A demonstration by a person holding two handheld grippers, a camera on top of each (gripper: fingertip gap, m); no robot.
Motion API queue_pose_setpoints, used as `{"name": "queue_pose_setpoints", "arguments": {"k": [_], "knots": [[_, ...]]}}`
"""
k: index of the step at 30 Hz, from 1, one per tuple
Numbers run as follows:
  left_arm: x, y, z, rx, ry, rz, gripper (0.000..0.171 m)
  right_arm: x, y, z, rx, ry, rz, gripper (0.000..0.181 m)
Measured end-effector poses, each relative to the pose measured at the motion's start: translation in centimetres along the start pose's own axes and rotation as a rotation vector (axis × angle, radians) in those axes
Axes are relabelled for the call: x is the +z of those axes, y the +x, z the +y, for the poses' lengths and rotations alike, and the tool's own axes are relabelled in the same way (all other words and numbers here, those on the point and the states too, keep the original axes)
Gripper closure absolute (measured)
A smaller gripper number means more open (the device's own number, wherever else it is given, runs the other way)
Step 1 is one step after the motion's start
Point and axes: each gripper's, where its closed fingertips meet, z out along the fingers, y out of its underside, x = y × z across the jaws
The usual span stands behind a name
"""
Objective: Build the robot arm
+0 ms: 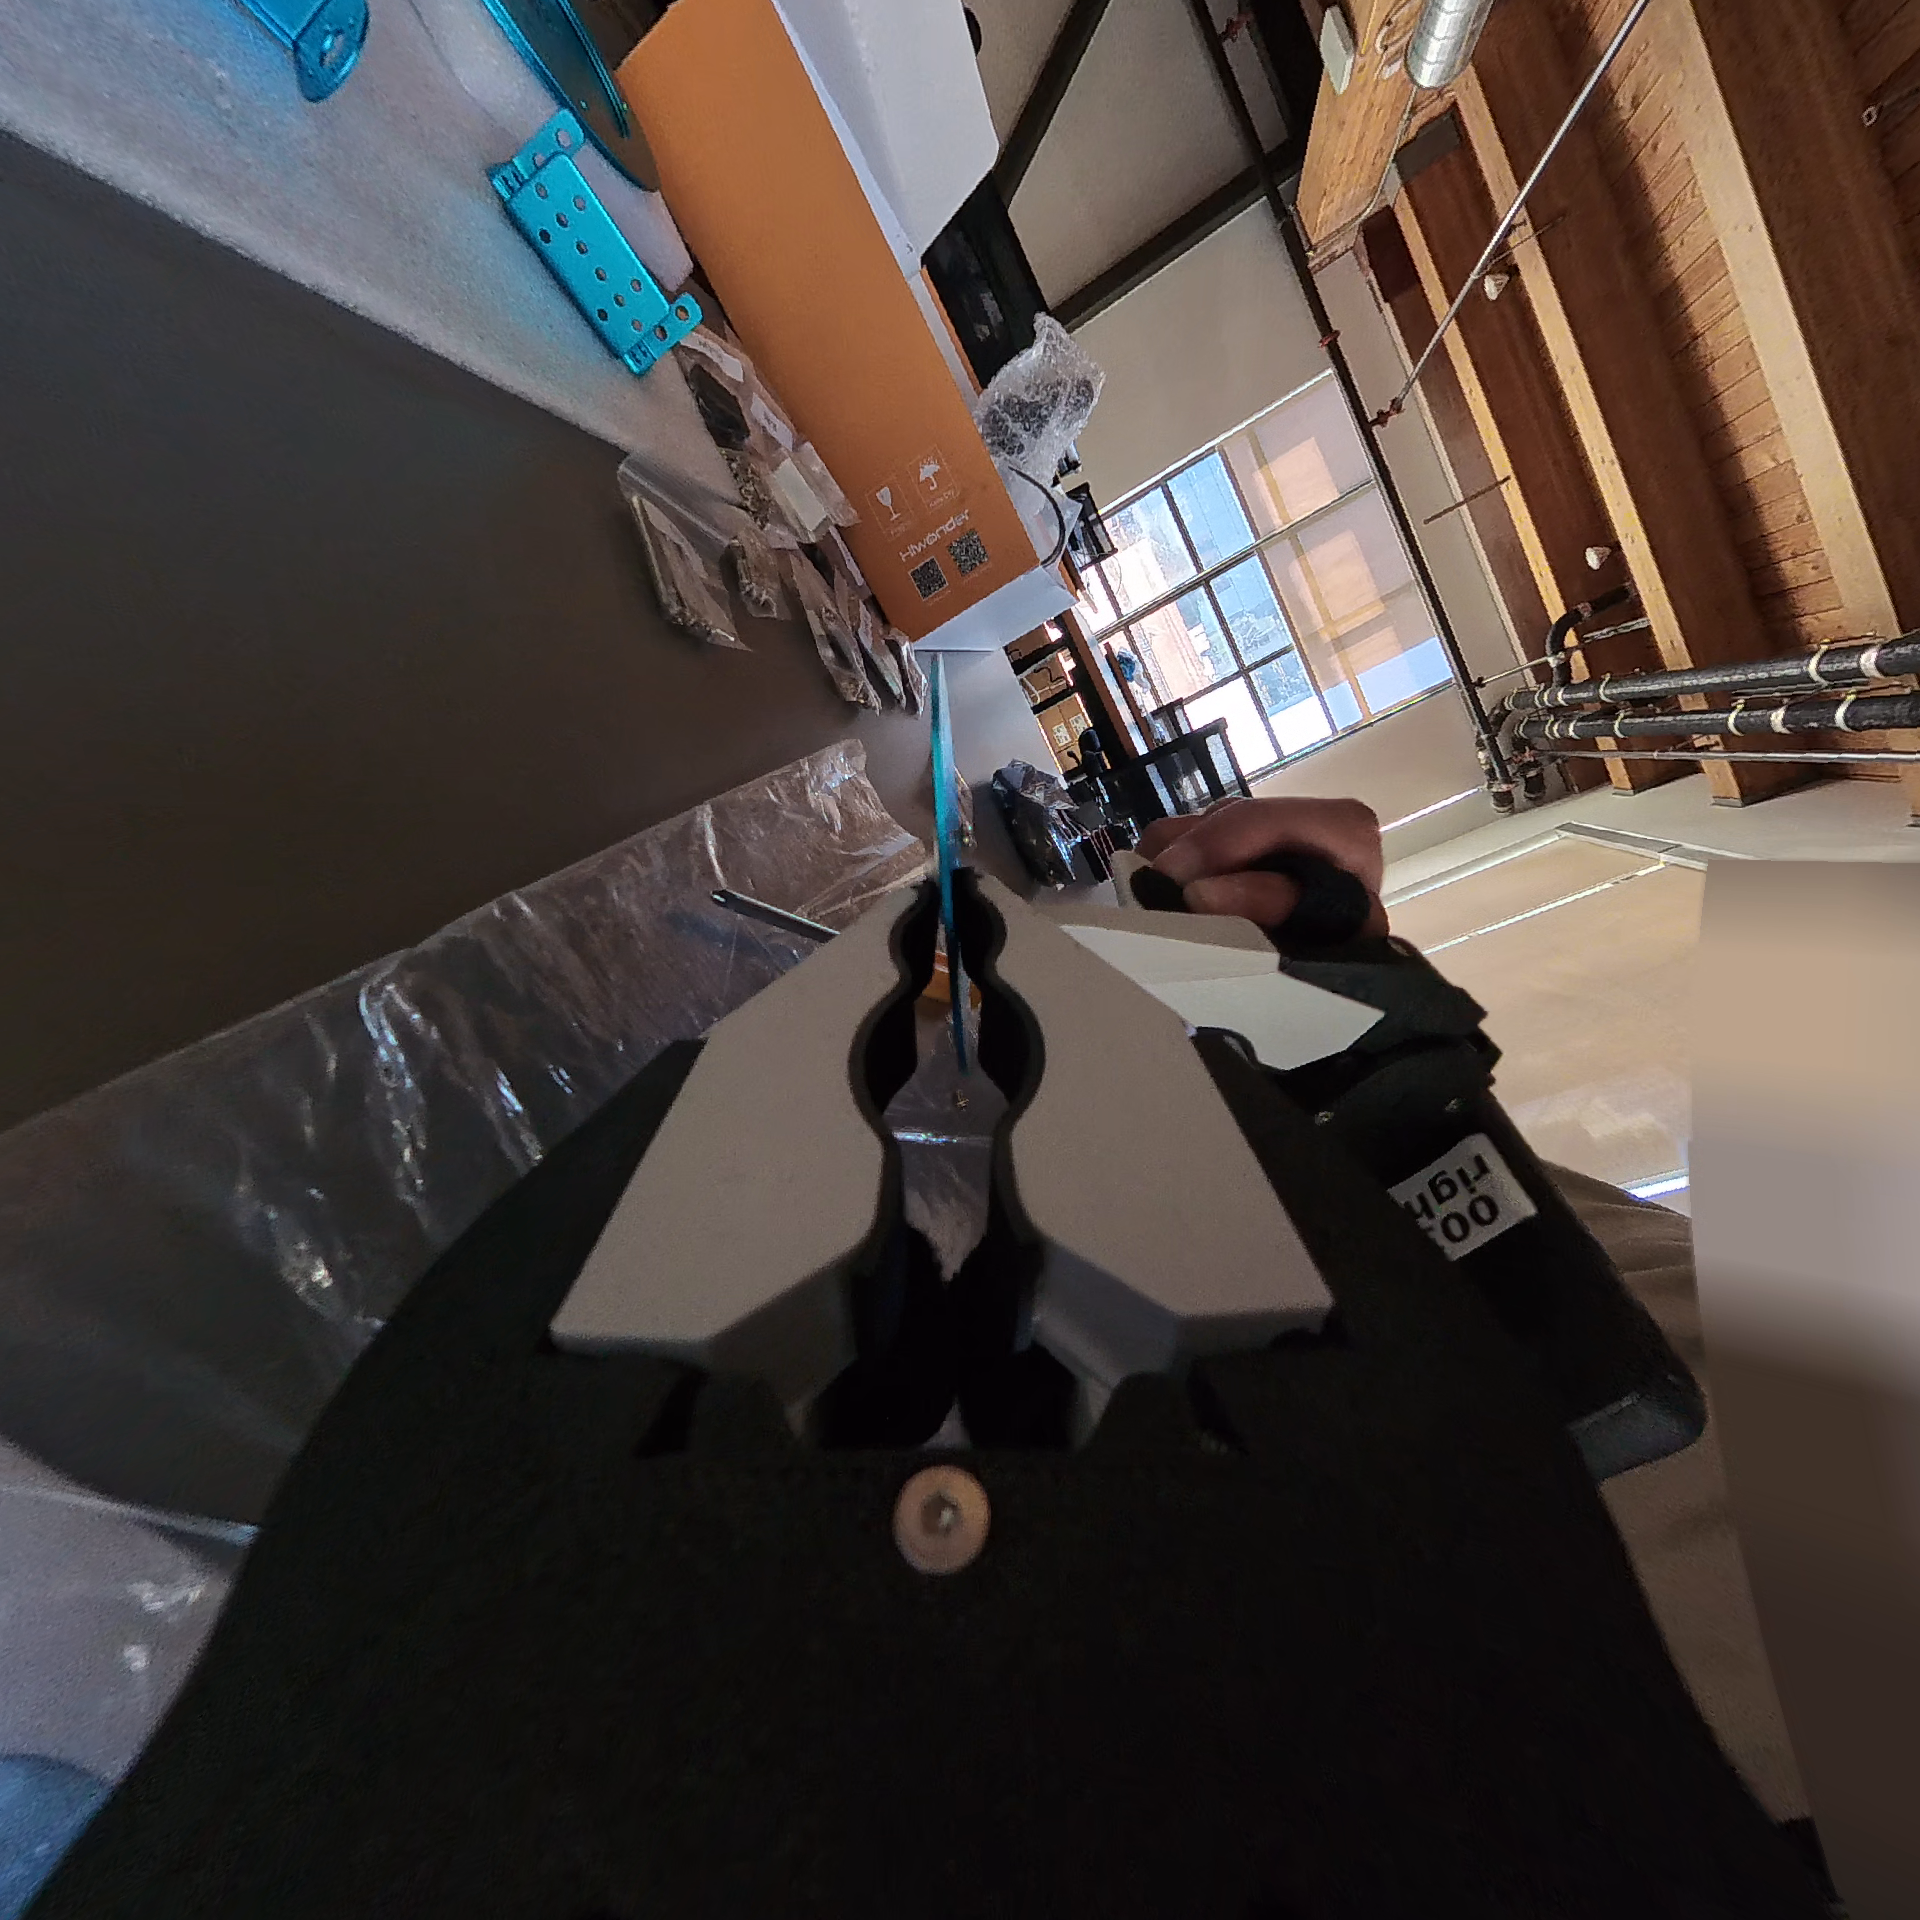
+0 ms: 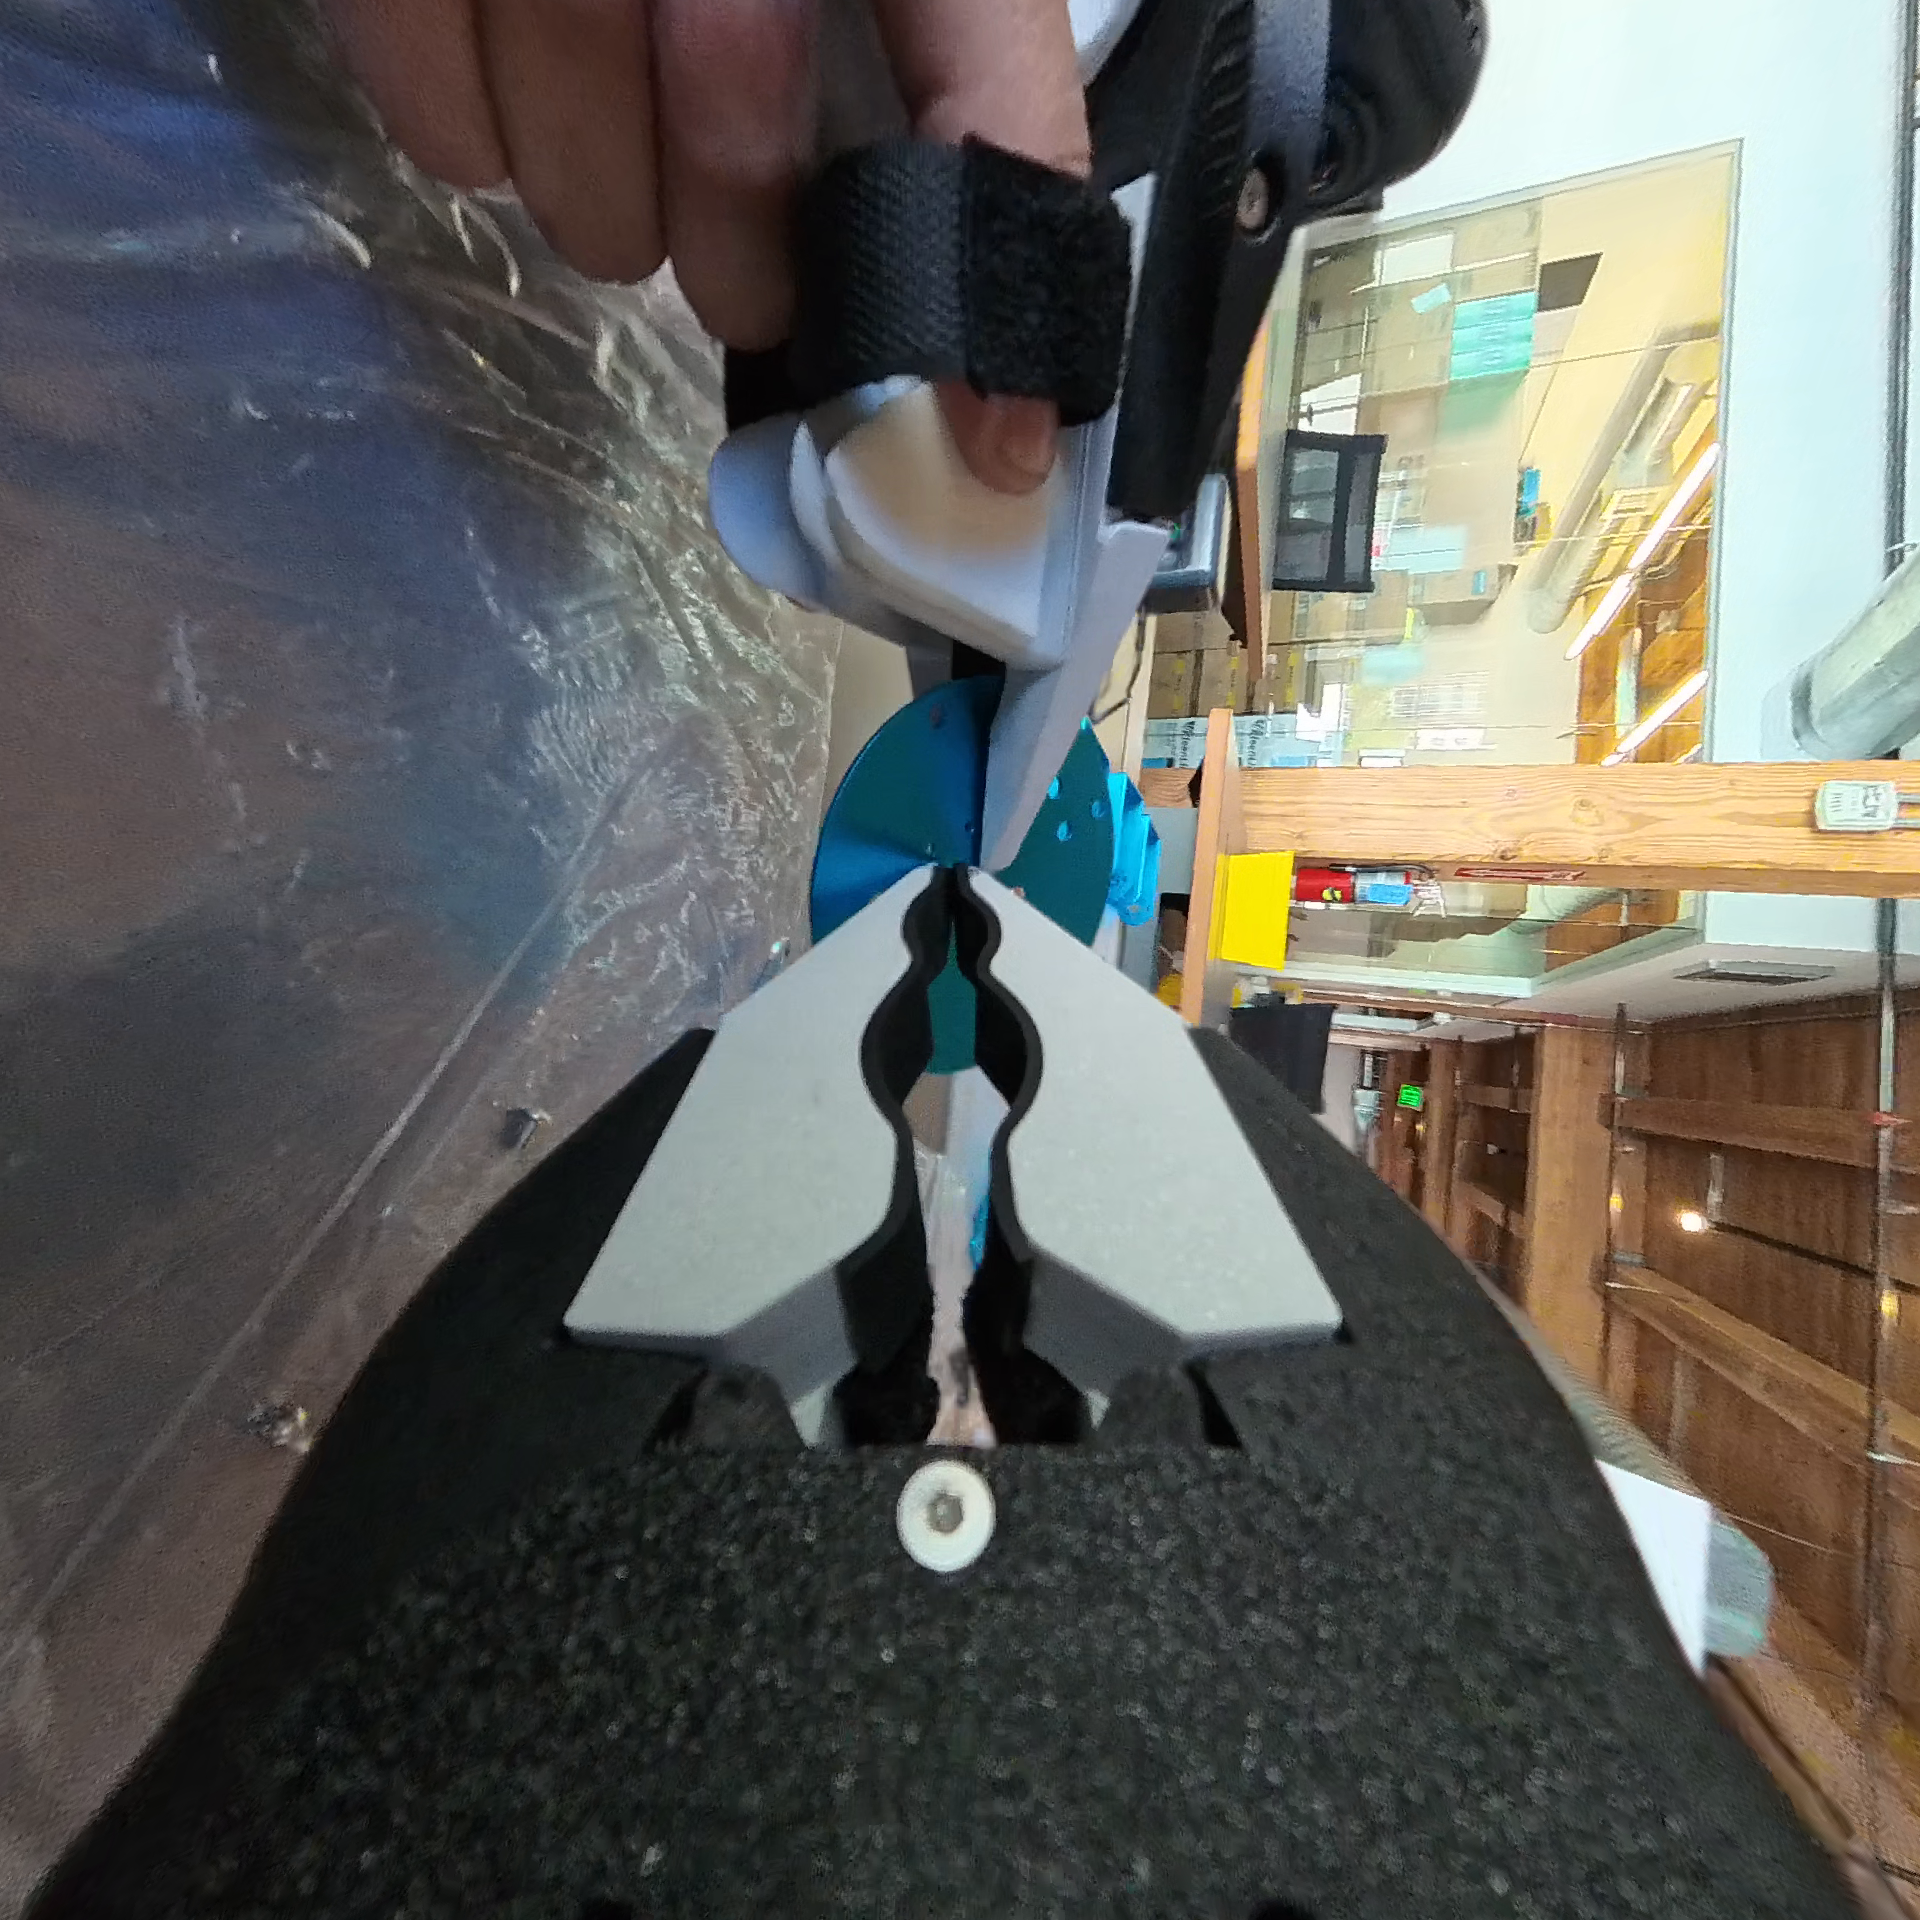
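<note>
- Evidently the left gripper [image 1: 951, 894] pinches a blue disc [image 1: 948, 831] edge-on at frame centre; keep that pinch square.
- Right gripper [image 2: 954, 878] has its fingers pressed together at the disc's face, centre frame.

My left gripper [image 1: 954, 904] grey-fingered with black rubber lining, my right gripper [image 2: 956, 883] the same grey and black, round teal-blue metal disc [image 2: 914, 790] between them, perforated turquoise metal bracket [image 1: 592, 244], orange cardboard box [image 1: 821, 343], dark brown tabletop [image 1: 260, 520], clear glossy plastic sheet [image 1: 364, 1091].
</note>
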Motion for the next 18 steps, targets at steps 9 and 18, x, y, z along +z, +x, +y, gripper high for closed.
{"name": "queue_pose_setpoints", "arguments": {"k": [9, 18], "knots": [[-0.06, 0.04, -0.06, -0.011, 0.0, 0.011, 0.168, 0.02, 0.14, 0.44, 0.284, 0.078, -0.129, 0.181], [-0.05, 0.12, -0.04, -0.017, -0.001, 0.019, 0.168, -0.08, 0.77, 0.66, 0.421, 0.121, -0.137, 0.181]]}}
